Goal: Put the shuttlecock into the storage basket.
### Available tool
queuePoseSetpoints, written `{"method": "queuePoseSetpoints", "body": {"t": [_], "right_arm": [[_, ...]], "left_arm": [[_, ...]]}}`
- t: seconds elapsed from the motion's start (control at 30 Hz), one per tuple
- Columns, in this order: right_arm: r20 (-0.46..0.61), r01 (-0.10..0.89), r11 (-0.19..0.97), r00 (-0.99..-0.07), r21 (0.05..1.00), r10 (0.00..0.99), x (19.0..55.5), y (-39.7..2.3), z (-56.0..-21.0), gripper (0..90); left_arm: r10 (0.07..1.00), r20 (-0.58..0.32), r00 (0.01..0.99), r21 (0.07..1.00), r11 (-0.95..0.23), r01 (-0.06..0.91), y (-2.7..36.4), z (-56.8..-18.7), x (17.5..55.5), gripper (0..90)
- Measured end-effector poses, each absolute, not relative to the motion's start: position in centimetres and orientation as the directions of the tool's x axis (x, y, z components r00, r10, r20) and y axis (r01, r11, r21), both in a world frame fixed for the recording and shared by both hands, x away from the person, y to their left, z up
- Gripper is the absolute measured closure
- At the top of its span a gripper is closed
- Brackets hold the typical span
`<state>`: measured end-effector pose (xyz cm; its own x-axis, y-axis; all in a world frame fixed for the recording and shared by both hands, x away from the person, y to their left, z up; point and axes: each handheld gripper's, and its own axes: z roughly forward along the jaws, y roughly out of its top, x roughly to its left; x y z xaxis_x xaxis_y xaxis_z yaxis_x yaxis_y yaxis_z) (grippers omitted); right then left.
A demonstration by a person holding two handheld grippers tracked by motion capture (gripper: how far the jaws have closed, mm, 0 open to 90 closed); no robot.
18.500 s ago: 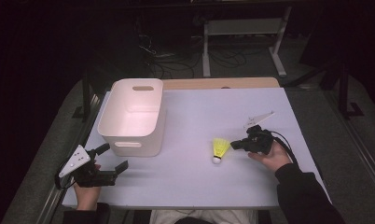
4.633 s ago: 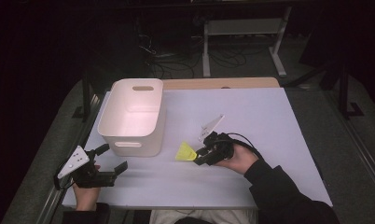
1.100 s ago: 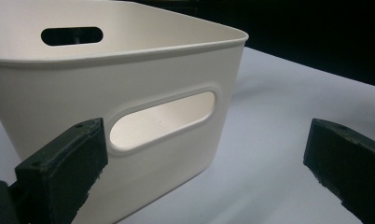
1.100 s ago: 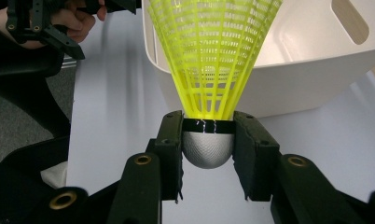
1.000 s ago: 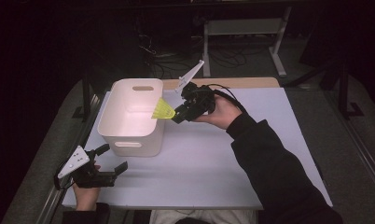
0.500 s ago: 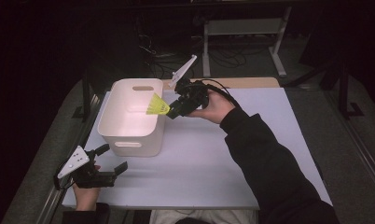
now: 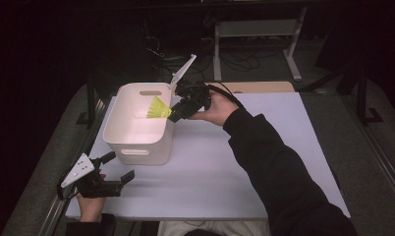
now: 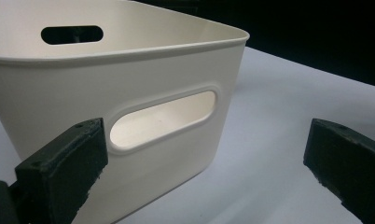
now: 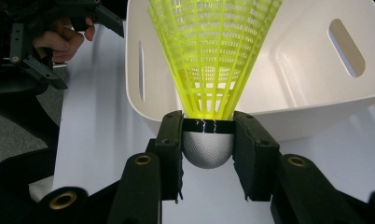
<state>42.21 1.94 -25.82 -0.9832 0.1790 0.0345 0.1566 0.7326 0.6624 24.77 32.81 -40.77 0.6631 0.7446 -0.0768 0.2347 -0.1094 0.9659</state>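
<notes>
Our right gripper [image 7: 178,111] clamps a yellow shuttlecock [image 7: 158,108] by its grey rounded cork [image 9: 207,148], one jaw on each side. We hold it at the right rim of the white plastic bin [image 7: 123,142], with the mesh skirt [image 9: 213,51] reaching out over the bin's open inside. The bin stands on the pale table [image 7: 225,172]. Our left gripper [image 7: 118,168] rests near the table's front left corner, jaws spread wide with nothing between them, facing the bin's handle slot [image 8: 163,119].
</notes>
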Motion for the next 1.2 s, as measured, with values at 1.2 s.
{"method": "queuePoseSetpoints", "body": {"t": [1.2], "right_arm": [[0.078, 0.127, 0.747, -0.992, 0.652, 0.100, 42.6, 7.6, -28.2, 63.8]], "left_arm": [[0.741, -0.081, 0.666, 0.966, -0.107, 0.237, 32.8, -40.8, 24.8, 0.0]]}}
